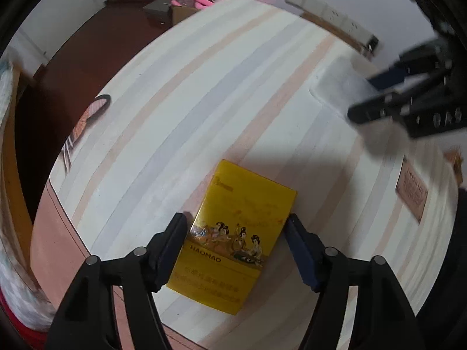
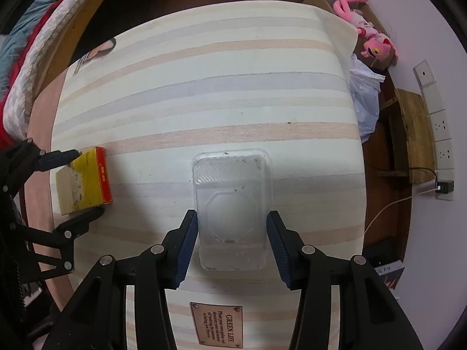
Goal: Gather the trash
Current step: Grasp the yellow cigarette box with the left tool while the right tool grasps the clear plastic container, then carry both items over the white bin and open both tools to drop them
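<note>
Yellow cardboard, a flat cigarette pack (image 1: 230,239), is lying between the fingers of your left gripper (image 1: 236,233) near the 9 o'clock edge of the striped surface (image 2: 204,93) as the right wrist view frames it. The left fingers (image 1: 169,250) are standing open on either side of the pack, close to its long edges but not visibly pressing them. Clear plastic, a shallow tray (image 2: 232,207), is sitting toward 6 o'clock in that same view, bracketed by your right gripper (image 2: 232,230); its blue-padded fingers (image 2: 186,242) are likewise spread, near the tray walls with no visible squeeze. Neither item is lifted yet.

Risks, as judged from here:
- The pack is lying low and flat. If you are closing with the fingers riding too high, they are likely skating over its top edges and pushing it away, and it is already close to the rim of the surface.
- The tray looks thin and flexible. Closing hard is likely buckling its walls, so it may spring out sideways or spill the dark specks lying inside.
- The pack sits slightly skewed to the fingers; an uneven close may be twisting it rather than seizing it.
- The striped covering looks like loose cloth. Dragging either item instead of lifting may be bunching it and shifting the other piece of trash.
</note>
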`<control>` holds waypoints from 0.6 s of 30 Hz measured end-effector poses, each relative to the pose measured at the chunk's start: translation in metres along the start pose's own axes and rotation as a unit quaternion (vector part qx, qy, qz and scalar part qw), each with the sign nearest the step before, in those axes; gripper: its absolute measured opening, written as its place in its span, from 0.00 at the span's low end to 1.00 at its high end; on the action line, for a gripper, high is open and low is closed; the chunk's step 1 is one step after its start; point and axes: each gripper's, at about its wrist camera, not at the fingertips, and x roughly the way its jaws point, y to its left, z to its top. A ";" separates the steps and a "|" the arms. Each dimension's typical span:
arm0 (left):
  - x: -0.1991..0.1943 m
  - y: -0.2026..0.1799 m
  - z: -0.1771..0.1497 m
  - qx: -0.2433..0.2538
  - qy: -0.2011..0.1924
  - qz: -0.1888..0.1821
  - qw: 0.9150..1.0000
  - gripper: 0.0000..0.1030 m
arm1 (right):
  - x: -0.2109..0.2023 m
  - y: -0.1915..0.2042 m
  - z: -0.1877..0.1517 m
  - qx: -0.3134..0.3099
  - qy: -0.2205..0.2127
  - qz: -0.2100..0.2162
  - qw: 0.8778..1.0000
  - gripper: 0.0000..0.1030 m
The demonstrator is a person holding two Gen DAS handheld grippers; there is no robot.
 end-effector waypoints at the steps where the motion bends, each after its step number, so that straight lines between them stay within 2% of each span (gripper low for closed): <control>1: 0.000 -0.003 0.000 -0.002 -0.002 0.006 1.000 0.62 | 0.000 0.001 -0.001 -0.003 -0.003 -0.005 1.000 0.48; 3: -0.001 -0.011 0.001 -0.010 -0.008 0.016 1.000 0.60 | -0.001 0.005 -0.006 -0.011 -0.010 -0.013 1.000 0.47; 5: -0.010 -0.007 -0.014 -0.018 -0.017 0.029 0.999 0.59 | -0.004 0.007 -0.014 -0.006 -0.017 -0.005 1.000 0.47; 10: -0.045 -0.021 -0.043 -0.067 -0.068 0.052 0.994 0.59 | -0.019 0.012 -0.042 0.002 -0.050 0.014 0.999 0.46; 14: -0.085 -0.029 -0.081 -0.103 -0.123 0.075 0.984 0.58 | -0.037 0.028 -0.073 0.002 -0.076 0.038 0.996 0.46; 18: -0.142 -0.026 -0.130 -0.147 -0.185 0.094 0.967 0.57 | -0.061 0.058 -0.100 -0.007 -0.100 0.063 0.993 0.46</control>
